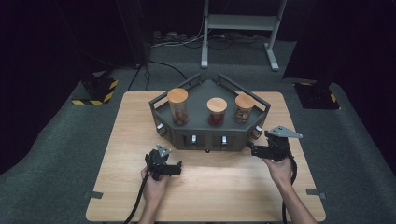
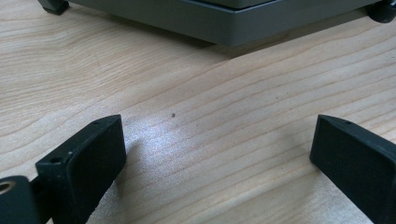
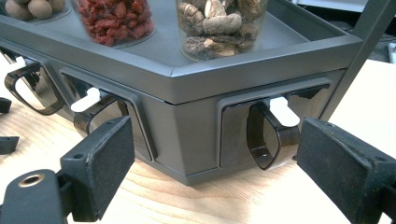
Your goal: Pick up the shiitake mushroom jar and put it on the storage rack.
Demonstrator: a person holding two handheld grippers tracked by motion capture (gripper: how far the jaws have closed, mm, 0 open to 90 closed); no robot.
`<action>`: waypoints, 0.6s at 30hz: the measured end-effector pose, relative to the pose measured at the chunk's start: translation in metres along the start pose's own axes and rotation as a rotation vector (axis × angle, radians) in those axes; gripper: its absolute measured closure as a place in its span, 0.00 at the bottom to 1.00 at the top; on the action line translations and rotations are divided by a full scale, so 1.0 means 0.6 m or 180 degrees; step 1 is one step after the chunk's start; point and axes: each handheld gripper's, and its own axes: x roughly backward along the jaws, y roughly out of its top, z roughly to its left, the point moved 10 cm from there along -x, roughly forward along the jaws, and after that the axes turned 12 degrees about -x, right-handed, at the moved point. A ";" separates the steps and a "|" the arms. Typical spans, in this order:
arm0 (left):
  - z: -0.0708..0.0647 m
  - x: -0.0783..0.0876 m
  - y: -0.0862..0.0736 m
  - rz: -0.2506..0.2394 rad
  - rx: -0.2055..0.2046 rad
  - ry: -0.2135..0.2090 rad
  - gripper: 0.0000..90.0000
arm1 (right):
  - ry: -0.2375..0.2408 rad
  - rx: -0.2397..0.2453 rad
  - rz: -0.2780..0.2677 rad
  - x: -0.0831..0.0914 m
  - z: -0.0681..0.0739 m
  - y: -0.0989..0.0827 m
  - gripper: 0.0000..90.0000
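A dark grey angular stand (image 1: 205, 133) sits at the back of the wooden table (image 1: 205, 191). On it are three jars with wooden lids, holding brown nuts (image 1: 178, 107), red berries (image 1: 216, 112) and dried mushrooms (image 1: 244, 108). Small drawers with dark looped handles line its front. My right gripper (image 3: 215, 158) is open and faces the front right drawer; that drawer's handle (image 3: 268, 140), with a white tab above it, lies just beyond the jaws without touching them. My left gripper (image 2: 217, 154) is open over bare wood, a little in front of the stand's base (image 2: 233, 23).
More drawer handles (image 3: 93, 114) run along the stand's front face. Behind the table, a metal frame (image 1: 240, 23) and cables lie on the grey carpet. Yellow-and-black striped bases (image 1: 95, 91) stand off the table's far left and far right corners.
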 end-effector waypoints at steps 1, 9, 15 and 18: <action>0.000 0.000 0.000 -0.0001 0.0000 0.0000 0.04 | 0.0001 0.0000 -0.0002 0.000 0.000 0.000 0.12; 0.000 0.000 0.000 -0.0002 0.0001 0.0000 0.04 | 0.0012 0.0019 0.0009 0.000 0.007 -0.006 0.12; 0.000 0.000 0.000 0.0000 -0.0003 0.0000 0.04 | 0.0015 0.0035 0.0018 -0.004 0.010 -0.014 0.12; 0.000 0.000 0.000 0.0001 -0.0002 0.0000 0.04 | 0.0010 0.0034 0.0034 -0.006 0.011 -0.018 0.12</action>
